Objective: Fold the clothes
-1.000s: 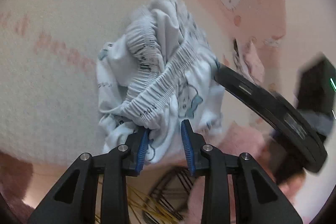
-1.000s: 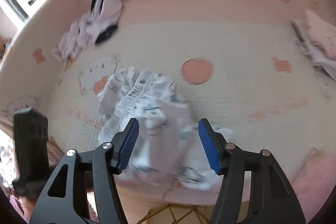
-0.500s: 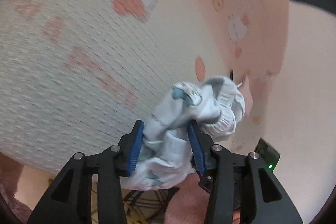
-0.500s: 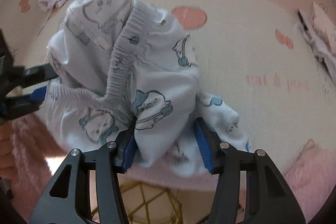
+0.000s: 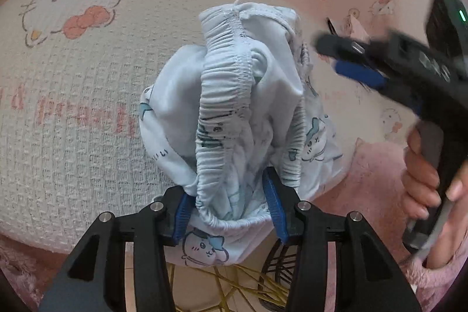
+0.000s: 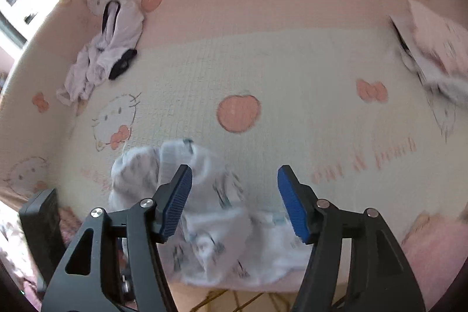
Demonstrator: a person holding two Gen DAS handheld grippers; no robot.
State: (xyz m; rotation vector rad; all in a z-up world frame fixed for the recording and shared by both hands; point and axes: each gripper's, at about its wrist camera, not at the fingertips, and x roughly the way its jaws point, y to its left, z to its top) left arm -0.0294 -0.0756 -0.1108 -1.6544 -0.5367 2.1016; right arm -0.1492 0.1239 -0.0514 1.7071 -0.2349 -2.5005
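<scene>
A pair of white shorts [image 5: 234, 113] with blue cartoon prints and an elastic waistband is bunched up over the near edge of a Hello Kitty blanket [image 5: 73, 78]. My left gripper [image 5: 228, 212] is shut on the shorts' lower fabric. My right gripper [image 6: 234, 200] is open and empty, above the shorts [image 6: 210, 224]; it also shows at the right in the left wrist view [image 5: 351, 60], held by a hand.
A crumpled pale lilac garment [image 6: 102, 54] with a black part lies at the blanket's far left. Folded pink and white clothes [image 6: 435, 54] lie at the far right. A black device [image 6: 41, 224] stands at the left edge. A wire rack [image 5: 234, 282] is below.
My right gripper has let go of the shorts, opened and drawn back to the right. My left gripper keeps its hold and the shorts have come down onto the blanket edge.
</scene>
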